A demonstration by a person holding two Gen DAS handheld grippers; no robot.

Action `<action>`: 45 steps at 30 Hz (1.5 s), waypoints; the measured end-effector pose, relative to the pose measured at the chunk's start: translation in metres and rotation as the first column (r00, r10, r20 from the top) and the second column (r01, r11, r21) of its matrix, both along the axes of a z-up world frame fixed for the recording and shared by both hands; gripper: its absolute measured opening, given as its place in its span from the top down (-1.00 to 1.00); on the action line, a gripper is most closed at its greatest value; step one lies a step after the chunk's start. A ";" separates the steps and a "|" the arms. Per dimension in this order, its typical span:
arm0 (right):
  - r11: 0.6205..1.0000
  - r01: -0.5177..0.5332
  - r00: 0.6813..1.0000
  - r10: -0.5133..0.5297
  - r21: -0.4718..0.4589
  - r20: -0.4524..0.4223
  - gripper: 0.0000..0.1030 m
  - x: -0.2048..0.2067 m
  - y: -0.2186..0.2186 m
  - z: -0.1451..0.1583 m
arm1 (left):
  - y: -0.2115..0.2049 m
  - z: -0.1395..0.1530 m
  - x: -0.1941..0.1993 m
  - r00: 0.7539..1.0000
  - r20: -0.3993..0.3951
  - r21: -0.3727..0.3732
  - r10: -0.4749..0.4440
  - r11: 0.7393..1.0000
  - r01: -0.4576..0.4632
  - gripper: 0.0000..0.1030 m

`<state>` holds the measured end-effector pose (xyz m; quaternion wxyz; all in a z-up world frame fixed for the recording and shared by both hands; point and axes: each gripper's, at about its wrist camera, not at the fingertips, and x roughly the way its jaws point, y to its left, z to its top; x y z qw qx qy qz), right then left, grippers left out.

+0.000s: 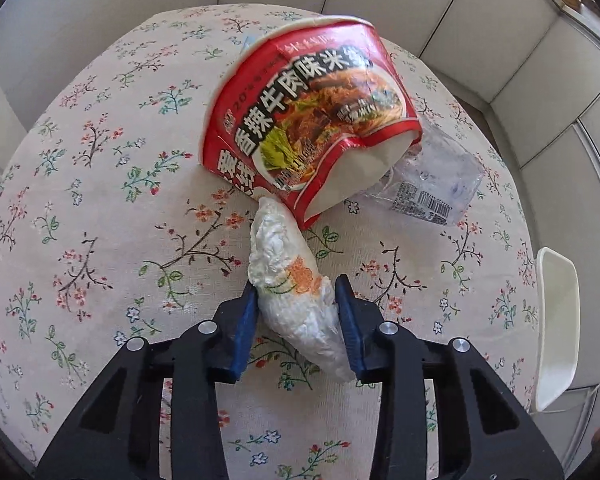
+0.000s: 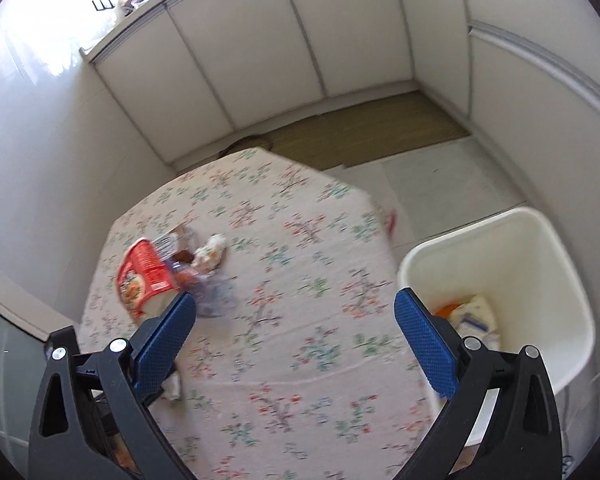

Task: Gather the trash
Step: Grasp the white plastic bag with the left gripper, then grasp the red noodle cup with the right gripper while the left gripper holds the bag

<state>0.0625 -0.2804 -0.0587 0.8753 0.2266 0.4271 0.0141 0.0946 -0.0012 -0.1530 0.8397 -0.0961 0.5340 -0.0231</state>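
My left gripper (image 1: pixel 297 284) is shut on a crumpled white napkin wad (image 1: pixel 276 248) with orange print, both blue pads pressing its sides just above the floral tablecloth (image 1: pixel 100 200). Just beyond the wad a red instant-noodle bowl (image 1: pixel 312 120) lies on its side, with a clear plastic wrapper (image 1: pixel 432 176) to its right. In the right wrist view my right gripper (image 2: pixel 296 306) stands open and empty above the table. The bowl (image 2: pixel 144 272), the wrapper (image 2: pixel 216 292) and another crumpled wad (image 2: pixel 212 252) lie ahead to its left.
A white bin (image 2: pixel 540 240) stands beside the table's right edge with some trash inside; its rim (image 1: pixel 556 320) shows in the left wrist view. White cabinet doors (image 2: pixel 280 60) and a tiled floor lie past the table.
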 end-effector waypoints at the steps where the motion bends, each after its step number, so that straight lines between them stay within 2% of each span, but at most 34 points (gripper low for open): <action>1: 0.997 -0.025 1.000 0.027 0.072 -0.017 -0.88 0.005 0.007 -0.007 | 0.006 0.007 -0.002 1.000 0.013 -0.003 -0.001 1.000 0.001 0.30; 3: 0.967 -0.073 0.994 0.090 0.246 -0.058 -0.88 0.018 0.023 -0.024 | 0.019 0.027 -0.007 0.999 0.053 -0.015 0.009 1.000 -0.008 0.31; 5: 0.923 -0.092 0.987 0.134 0.373 -0.089 -0.88 0.031 0.041 -0.039 | 0.034 0.052 -0.012 0.995 0.103 -0.024 0.019 1.000 -0.017 0.31; 8: 0.902 -0.110 0.982 0.163 0.416 -0.094 -0.88 0.048 0.073 -0.045 | 0.049 0.091 -0.020 0.985 0.173 -0.020 0.016 1.000 -0.013 0.31; 10: 0.909 -0.142 0.982 0.180 0.392 -0.064 -0.88 0.060 0.096 -0.040 | 0.058 0.115 -0.026 0.975 0.224 -0.009 0.007 1.000 -0.005 0.31; 13: 0.929 -0.226 0.972 0.237 0.293 -0.002 -0.88 0.081 0.123 -0.025 | 0.071 0.144 -0.033 0.959 0.282 0.031 -0.021 0.999 0.013 0.30; 15: 0.927 -0.308 0.951 0.307 0.215 0.037 -0.88 0.099 0.140 -0.016 | 0.083 0.154 -0.039 0.947 0.320 0.056 -0.026 0.998 0.008 0.30; 17: 0.914 -0.378 0.925 0.376 0.144 0.042 -0.88 0.115 0.154 -0.014 | 0.094 0.158 -0.043 0.940 0.341 0.048 -0.013 0.999 -0.004 0.30; 20: 0.872 -0.489 0.872 0.488 0.025 0.034 -0.87 0.138 0.176 -0.019 | 0.101 0.149 -0.041 0.948 0.317 0.043 -0.013 0.999 -0.001 0.30; 21: 0.853 -0.521 0.853 0.521 0.012 0.022 -0.88 0.144 0.182 -0.023 | 0.104 0.148 -0.041 0.950 0.312 0.037 -0.012 0.999 0.001 0.30; 25: 0.786 -0.618 0.786 0.618 0.010 -0.016 -0.88 0.156 0.194 -0.038 | 0.109 0.153 -0.039 0.943 0.334 0.036 0.000 0.999 -0.013 0.30; 28: 0.752 -0.658 0.751 0.660 0.043 -0.031 -0.87 0.159 0.203 -0.053 | 0.111 0.152 -0.041 0.944 0.330 0.032 0.000 0.999 -0.011 0.30; 29: 0.741 -0.669 0.740 0.671 0.053 -0.031 -0.79 0.159 0.205 -0.056 | 0.112 0.151 -0.042 0.945 0.328 0.036 0.000 0.999 -0.012 0.30; 30: 0.737 -0.675 0.736 0.676 0.037 -0.034 -0.71 0.158 0.209 -0.058 | 0.113 0.150 -0.041 0.946 0.323 0.039 0.001 0.999 -0.015 0.30; 31: 0.734 -0.678 0.733 0.679 0.024 -0.047 -0.41 0.157 0.211 -0.059 | 0.115 0.149 -0.041 0.947 0.320 0.040 0.006 0.999 -0.020 0.30; 34: 0.721 -0.690 0.721 0.692 0.062 -0.022 -0.15 0.153 0.214 -0.056 | 0.120 0.149 -0.042 0.949 0.315 0.033 0.028 0.999 -0.040 0.30; 39: 0.720 -0.690 0.721 0.693 0.069 -0.015 -0.05 0.140 0.217 -0.048 | 0.126 0.152 -0.043 0.946 0.320 0.022 0.053 0.998 -0.063 0.30; 41: 0.726 -0.684 0.728 0.686 0.071 -0.003 0.15 0.135 0.216 -0.044 | 0.127 0.154 -0.044 0.943 0.328 0.020 0.055 0.998 -0.065 0.30; 43: 0.736 -0.671 0.740 0.673 0.091 0.015 0.21 0.131 0.213 -0.038 | 0.128 0.158 -0.045 0.939 0.338 0.018 0.058 0.998 -0.068 0.30; 45: 0.731 -0.679 0.733 0.680 0.065 0.017 0.22 0.123 0.217 -0.032 | 0.129 0.160 -0.046 0.937 0.344 0.014 0.062 0.997 -0.071 0.30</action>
